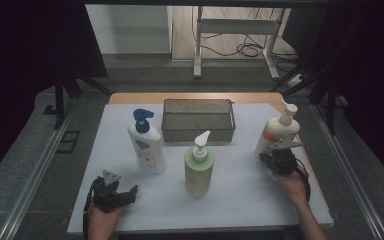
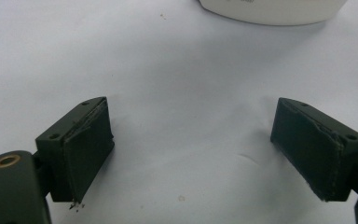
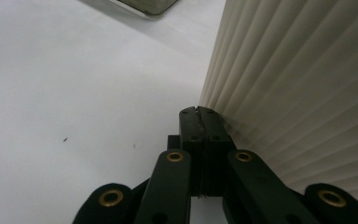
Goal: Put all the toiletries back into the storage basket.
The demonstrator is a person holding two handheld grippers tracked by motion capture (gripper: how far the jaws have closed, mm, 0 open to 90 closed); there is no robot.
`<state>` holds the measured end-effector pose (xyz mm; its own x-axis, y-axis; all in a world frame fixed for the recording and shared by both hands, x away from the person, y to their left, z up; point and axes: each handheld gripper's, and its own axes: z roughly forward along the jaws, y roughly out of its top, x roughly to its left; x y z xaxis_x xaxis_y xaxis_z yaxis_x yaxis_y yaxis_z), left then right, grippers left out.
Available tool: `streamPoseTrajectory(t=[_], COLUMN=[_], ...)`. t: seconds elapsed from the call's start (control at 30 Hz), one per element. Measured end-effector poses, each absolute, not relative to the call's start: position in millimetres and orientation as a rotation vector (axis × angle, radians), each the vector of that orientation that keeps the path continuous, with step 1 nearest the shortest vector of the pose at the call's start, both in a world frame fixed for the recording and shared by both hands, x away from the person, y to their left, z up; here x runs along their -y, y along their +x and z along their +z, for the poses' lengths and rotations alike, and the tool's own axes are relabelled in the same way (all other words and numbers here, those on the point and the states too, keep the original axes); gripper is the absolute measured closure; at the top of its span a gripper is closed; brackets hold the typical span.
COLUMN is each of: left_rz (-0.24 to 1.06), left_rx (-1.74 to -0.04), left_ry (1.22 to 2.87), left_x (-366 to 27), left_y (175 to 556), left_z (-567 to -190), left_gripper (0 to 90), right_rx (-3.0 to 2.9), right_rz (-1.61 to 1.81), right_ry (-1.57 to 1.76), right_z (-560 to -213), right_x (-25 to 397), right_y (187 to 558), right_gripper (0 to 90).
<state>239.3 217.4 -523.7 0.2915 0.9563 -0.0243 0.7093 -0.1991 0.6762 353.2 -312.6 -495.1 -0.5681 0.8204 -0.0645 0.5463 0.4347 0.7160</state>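
R gripper (image 3: 200, 112), jaws pinched together, noses the ribbed cream pump bottle (image 1: 276, 132), prob nudging it; L gripper (image 2: 193, 154) idles wide apart.

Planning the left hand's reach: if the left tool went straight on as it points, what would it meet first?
Probably the white bottle; the left tool is open over bare table before it. Depth unclear.

Left gripper (image 1: 125, 194) sat low at the bottom left of the high view, held in the left hand (image 1: 102, 216), jaws spread wide apart. Right gripper (image 1: 272, 156) was over at the right, jaws pressed tight together, right hand (image 1: 292, 182) gripping it, forearm coming up from the bottom edge.
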Motion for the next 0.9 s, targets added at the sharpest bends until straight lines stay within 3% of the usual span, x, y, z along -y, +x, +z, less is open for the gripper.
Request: streamPoseTrajectory(t=[0.7, 0.9], left_rz=[0.549, 0.55], left_rx=[-1.483, -1.483], left_ry=[1.982, 1.983], left_x=[-217.3, -217.3], left_y=[239.2, 239.3], left_z=[-523.7, -523.7], left_gripper=[12.2, 12.2], right_rx=[-2.246, -2.249], right_rz=[0.892, 0.928], right_ry=[1.172, 1.188], right_z=[-499.3, -496.7], right_x=[303.0, 304.7], right_y=[370.7, 366.4], right_gripper=[89.7, 85.1])
